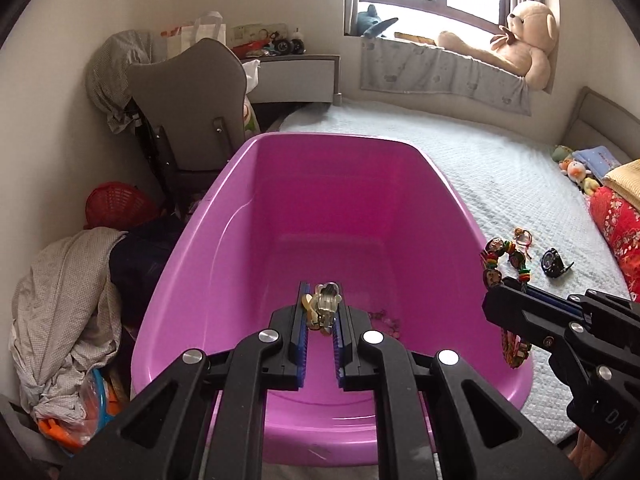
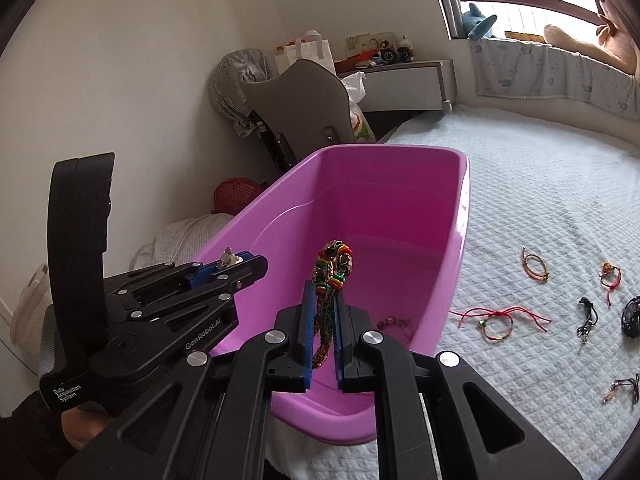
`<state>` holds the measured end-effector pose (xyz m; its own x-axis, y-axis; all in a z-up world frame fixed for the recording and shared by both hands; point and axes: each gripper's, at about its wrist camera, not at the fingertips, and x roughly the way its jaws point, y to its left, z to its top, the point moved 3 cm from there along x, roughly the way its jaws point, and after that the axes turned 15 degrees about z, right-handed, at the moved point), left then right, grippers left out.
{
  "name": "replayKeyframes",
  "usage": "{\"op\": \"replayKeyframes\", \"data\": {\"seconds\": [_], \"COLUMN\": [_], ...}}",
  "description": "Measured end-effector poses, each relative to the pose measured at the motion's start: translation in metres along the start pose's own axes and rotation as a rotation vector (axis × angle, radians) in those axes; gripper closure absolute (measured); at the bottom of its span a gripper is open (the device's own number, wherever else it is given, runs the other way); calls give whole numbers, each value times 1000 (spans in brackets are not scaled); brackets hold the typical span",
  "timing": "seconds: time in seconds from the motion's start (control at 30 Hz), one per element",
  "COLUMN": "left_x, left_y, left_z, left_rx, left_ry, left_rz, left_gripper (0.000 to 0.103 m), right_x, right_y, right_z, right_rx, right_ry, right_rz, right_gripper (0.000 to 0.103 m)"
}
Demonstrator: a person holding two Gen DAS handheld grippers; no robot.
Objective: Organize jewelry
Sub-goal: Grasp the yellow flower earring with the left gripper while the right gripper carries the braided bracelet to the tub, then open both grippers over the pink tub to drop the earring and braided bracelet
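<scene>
Over the pink tub point(image 1: 332, 216) on the bed point(image 1: 500, 168), both grippers hang side by side, pointing down into it. The left gripper point(image 1: 320, 312) has its jaws narrow, pinched on a small clear charm point(image 1: 326, 304) with a bit of yellow beside it, held above the tub's floor near the close end. The right gripper point(image 2: 324, 296) sits just to its right, jaws likewise nearly together, clamped on a braided bracelet point(image 2: 332, 272) with red, yellow and green beads; the beaded end sticks up past the tips and the braid runs back between the blue pads point(image 2: 307, 320). One beaded piece point(image 2: 394, 324) lies on the tub floor near the right wall. On the bedspread to the right of the tub more jewelry is spread out: a red-string bracelet point(image 2: 498, 320), two thin hoops point(image 2: 534, 266), a red-cord charm point(image 2: 612, 276), a black cord point(image 2: 586, 320), a black watch point(image 1: 554, 262) and a further cord piece point(image 2: 624, 390) nearer the bed's edge. A teddy bear point(image 1: 516, 40) sits on the window ledge, and a grey chair point(image 1: 188, 100) stands beyond the tub against the wall.
</scene>
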<state>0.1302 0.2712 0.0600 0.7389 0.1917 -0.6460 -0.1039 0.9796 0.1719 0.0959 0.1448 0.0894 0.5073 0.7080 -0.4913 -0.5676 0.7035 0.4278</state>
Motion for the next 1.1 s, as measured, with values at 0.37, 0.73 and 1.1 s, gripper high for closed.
{"op": "replayKeyframes", "data": {"seconds": [0.37, 0.73, 1.1], "left_x": [34, 48, 34], "left_y": [17, 18, 17], "left_z": [-5, -11, -8], "left_rx": [-12, -3, 6], "left_ry": [33, 48, -30], "left_rz": [13, 44, 87], "left_gripper": [92, 85, 16], "right_x": [43, 60, 48], "right_y": [7, -1, -13], "right_z": [-4, -4, -2], "right_rx": [35, 33, 54], "right_ry": [61, 80, 42], "right_rz": [-31, -88, -116], "right_gripper": [95, 93, 63]}}
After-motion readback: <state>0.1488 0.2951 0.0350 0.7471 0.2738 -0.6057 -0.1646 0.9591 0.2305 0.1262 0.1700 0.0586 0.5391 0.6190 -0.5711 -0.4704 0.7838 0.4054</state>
